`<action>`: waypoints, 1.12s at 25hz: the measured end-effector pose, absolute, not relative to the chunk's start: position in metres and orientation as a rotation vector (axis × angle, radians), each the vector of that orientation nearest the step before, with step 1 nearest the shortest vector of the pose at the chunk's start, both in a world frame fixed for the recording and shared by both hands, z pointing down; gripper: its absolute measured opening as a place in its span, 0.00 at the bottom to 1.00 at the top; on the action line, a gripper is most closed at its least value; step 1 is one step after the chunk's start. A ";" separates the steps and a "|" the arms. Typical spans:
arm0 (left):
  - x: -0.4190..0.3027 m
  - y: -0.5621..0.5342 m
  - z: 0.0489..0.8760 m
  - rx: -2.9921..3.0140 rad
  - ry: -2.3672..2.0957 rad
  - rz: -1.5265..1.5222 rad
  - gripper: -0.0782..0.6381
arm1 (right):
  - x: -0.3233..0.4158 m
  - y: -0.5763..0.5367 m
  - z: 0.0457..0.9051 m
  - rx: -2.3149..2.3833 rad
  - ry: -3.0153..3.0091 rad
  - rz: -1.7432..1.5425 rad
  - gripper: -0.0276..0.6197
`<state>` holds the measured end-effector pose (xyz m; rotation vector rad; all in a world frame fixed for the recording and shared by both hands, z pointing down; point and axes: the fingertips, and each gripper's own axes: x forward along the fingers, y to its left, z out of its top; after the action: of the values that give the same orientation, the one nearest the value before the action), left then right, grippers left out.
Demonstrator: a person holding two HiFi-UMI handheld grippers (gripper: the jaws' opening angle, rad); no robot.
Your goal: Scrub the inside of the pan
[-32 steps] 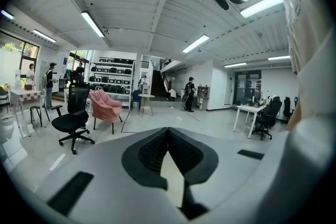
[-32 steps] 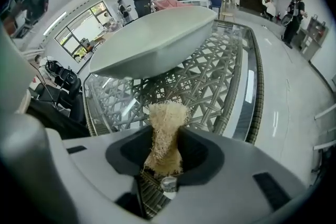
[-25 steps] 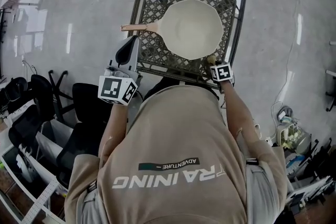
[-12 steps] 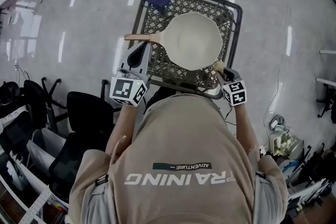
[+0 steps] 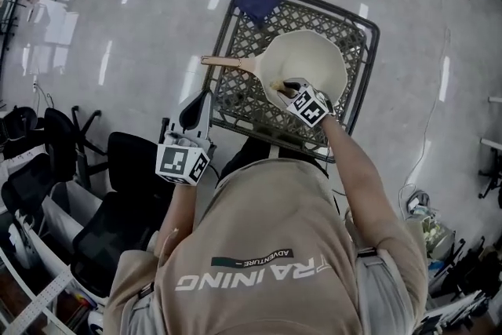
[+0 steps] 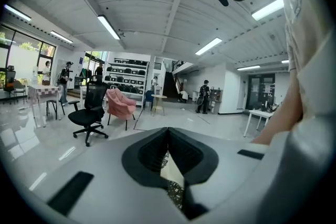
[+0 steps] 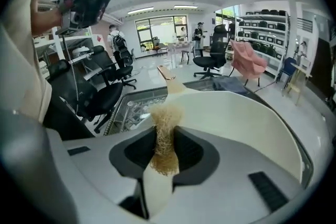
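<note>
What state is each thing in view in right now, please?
pan: upright on the table.
scrubber: held by the right gripper, over the pan.
right gripper: shut on the scrubber.
left gripper: shut, empty.
blue cloth: crumpled at the table corner.

A large open office hall. A swivel chair (image 6: 86,113) stands at nine o'clock, stocked shelving (image 6: 126,77) behind it. Ceiling strip lights (image 6: 109,27) run overhead.

1 pan (image 5: 314,59), 1 fibre scrubber (image 7: 165,139), 1 blue cloth (image 5: 257,1), 1 lattice table (image 5: 235,94)
</note>
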<state>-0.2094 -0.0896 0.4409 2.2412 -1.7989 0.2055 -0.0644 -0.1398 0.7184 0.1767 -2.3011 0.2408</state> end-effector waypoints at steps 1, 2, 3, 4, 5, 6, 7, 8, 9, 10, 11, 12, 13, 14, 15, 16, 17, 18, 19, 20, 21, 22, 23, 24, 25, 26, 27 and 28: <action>-0.215 -0.084 0.442 2.220 -1.811 0.218 0.13 | -0.072 -0.141 0.724 0.166 -2.301 0.238 0.21; -0.221 -0.079 0.443 2.200 -1.824 0.229 0.13 | -0.079 -0.143 0.728 0.163 -2.306 0.238 0.21; -0.227 -0.074 0.443 2.180 -1.837 0.239 0.13 | -0.085 -0.145 0.732 0.167 -2.312 0.244 0.21; -0.233 -0.070 0.443 2.161 -1.850 0.245 0.13 | -0.090 -0.148 0.736 0.176 -2.317 0.252 0.21; -0.239 -0.067 0.442 2.143 -1.864 0.247 0.13 | -0.094 -0.151 0.741 0.188 -2.319 0.262 0.21; -0.245 -0.065 0.441 2.126 -1.880 0.247 0.13 | -0.099 -0.155 0.746 0.202 -2.321 0.272 0.21; -0.252 -0.063 0.440 2.109 -1.898 0.248 0.13 | -0.104 -0.160 0.750 0.218 -2.324 0.283 0.21; -0.257 -0.062 0.438 2.095 -1.915 0.250 0.13 | -0.109 -0.165 0.754 0.235 -2.330 0.296 0.21; -0.260 -0.060 0.437 2.083 -1.928 0.255 0.13 | -0.112 -0.171 0.757 0.255 -2.339 0.307 0.21; -0.263 -0.058 0.437 2.074 -1.935 0.260 0.13 | -0.113 -0.177 0.759 0.278 -2.346 0.319 0.21; -0.264 -0.056 0.438 2.065 -1.937 0.264 0.13 | -0.114 -0.183 0.760 0.303 -2.350 0.335 0.21; -0.264 -0.055 0.440 2.061 -1.934 0.272 0.13 | -0.115 -0.189 0.761 0.327 -2.352 0.346 0.21; -0.264 -0.055 0.441 2.061 -1.930 0.282 0.13 | -0.117 -0.194 0.761 0.347 -2.356 0.350 0.21; -0.264 -0.056 0.443 2.064 -1.925 0.290 0.13 | -0.118 -0.199 0.762 0.359 -2.358 0.350 0.21; -0.263 -0.058 0.444 2.068 -1.920 0.293 0.13 | -0.118 -0.203 0.763 0.363 -2.355 0.348 0.21; -0.261 -0.061 0.445 2.074 -1.915 0.291 0.13 | -0.118 -0.206 0.764 0.362 -2.351 0.346 0.21; -0.260 -0.065 0.446 2.080 -1.909 0.285 0.13 | -0.118 -0.208 0.765 0.360 -2.347 0.342 0.21; -0.257 -0.068 0.447 2.087 -1.901 0.277 0.13 | -0.118 -0.211 0.765 0.358 -2.344 0.332 0.21; -0.255 -0.072 0.448 2.096 -1.892 0.269 0.13 | -0.119 -0.213 0.765 0.356 -2.343 0.318 0.21; -0.252 -0.075 0.449 2.107 -1.881 0.262 0.13 | -0.119 -0.215 0.764 0.354 -2.344 0.299 0.21; -0.248 -0.078 0.450 2.119 -1.869 0.257 0.13 | -0.119 -0.219 0.764 0.355 -2.344 0.279 0.21; -0.244 -0.081 0.451 2.131 -1.855 0.253 0.13 | -0.119 -0.223 0.763 0.361 -2.342 0.265 0.21; -0.241 -0.084 0.452 2.142 -1.842 0.249 0.13 | -0.118 -0.227 0.763 0.373 -2.337 0.259 0.21; -0.238 -0.086 0.454 2.151 -1.829 0.246 0.13 | -0.116 -0.233 0.763 0.389 -2.329 0.261 0.21; -0.235 -0.089 0.455 2.159 -1.817 0.243 0.13 | -0.114 -0.239 0.763 0.407 -2.321 0.266 0.21; -0.233 -0.093 0.455 2.166 -1.808 0.242 0.13 | -0.112 -0.246 0.762 0.425 -2.313 0.269 0.21; -0.231 -0.095 0.455 2.172 -1.801 0.241 0.13 | -0.110 -0.252 0.761 0.442 -2.308 0.269 0.21; -0.230 -0.098 0.455 2.179 -1.797 0.241 0.13 | -0.108 -0.259 0.760 0.458 -2.303 0.266 0.21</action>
<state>-0.2302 -0.0980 0.4546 2.1787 -1.7968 0.2408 -0.1075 -0.2588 0.7601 0.4580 -2.3033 0.2656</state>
